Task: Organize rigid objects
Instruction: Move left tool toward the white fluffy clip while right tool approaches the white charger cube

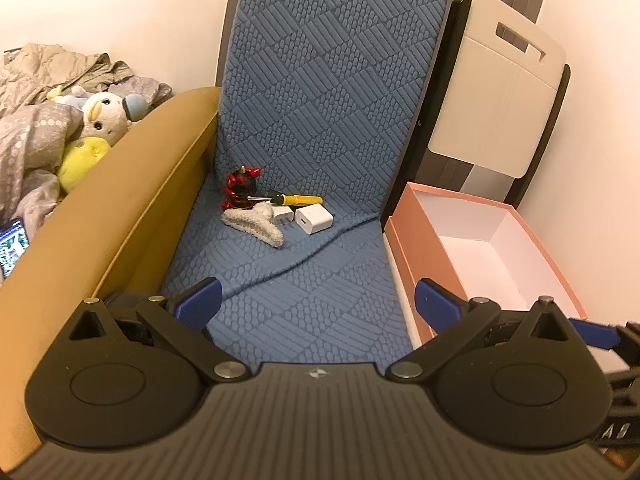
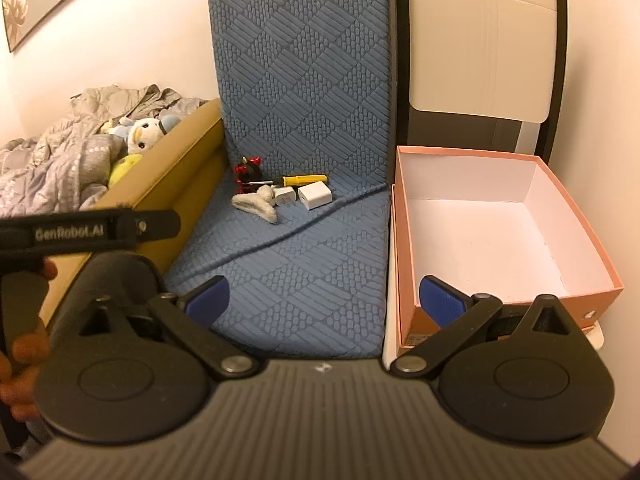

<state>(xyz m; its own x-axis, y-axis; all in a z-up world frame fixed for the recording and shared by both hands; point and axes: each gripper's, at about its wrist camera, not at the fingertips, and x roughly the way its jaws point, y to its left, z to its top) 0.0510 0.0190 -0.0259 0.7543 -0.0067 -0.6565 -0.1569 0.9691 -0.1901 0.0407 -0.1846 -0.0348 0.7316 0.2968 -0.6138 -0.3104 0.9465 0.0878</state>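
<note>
Your jaws were spread wide on both grippers, holding nothing: the left gripper (image 1: pixel 318 300) hung over the front of the blue mat (image 1: pixel 304 280), and the right gripper (image 2: pixel 324 296) straddled the line between the mat and the pink box (image 2: pixel 592 240). You had a small heap of things near the fold at the back of the mat, well apart from both grippers. A yellow screwdriver (image 1: pixel 296 199) lay across the back, its tip toward a red and black figure (image 1: pixel 241 186). Just in front sat two white chargers, the bigger charger (image 1: pixel 314 220) to the right of the smaller charger (image 1: pixel 283 215), with a fuzzy hair clip (image 1: pixel 256 222) touching the smaller one. The box stood open beside the mat's right edge, with nothing inside it. A stuffed toy (image 1: pixel 102 110) lay on the bedding to the left.
</note>
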